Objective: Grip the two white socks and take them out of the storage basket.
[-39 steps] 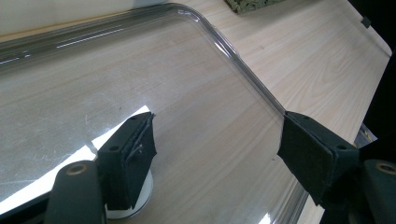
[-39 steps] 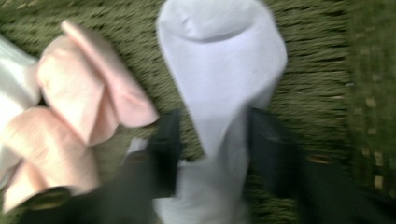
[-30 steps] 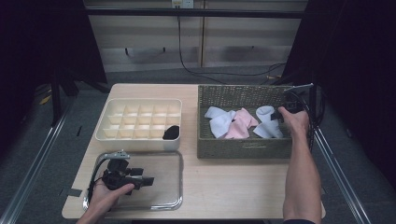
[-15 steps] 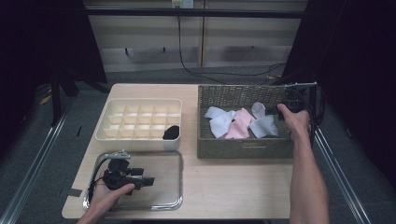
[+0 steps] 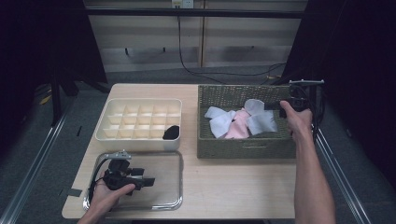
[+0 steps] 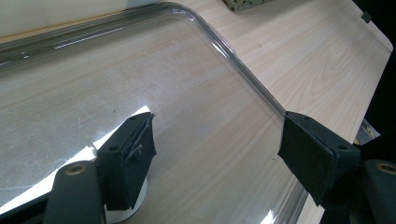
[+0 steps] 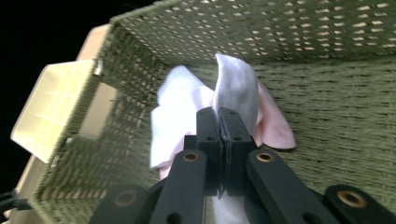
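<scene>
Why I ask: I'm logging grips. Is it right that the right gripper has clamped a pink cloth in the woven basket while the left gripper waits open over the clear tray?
Not quite: the cloth is wrong. The right gripper is shut on a white cloth, as the right gripper view shows; the pink cloth lies beneath it in the woven basket. The left gripper does wait open over the clear tray.

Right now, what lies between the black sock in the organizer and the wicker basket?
High view: the organizer's right wall, then bare tabletop separates black sock from basket.

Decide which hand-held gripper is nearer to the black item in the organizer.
Left. The left hand-held gripper sits over the tray, just below the black item; the right hand-held gripper is across in the basket.
</scene>
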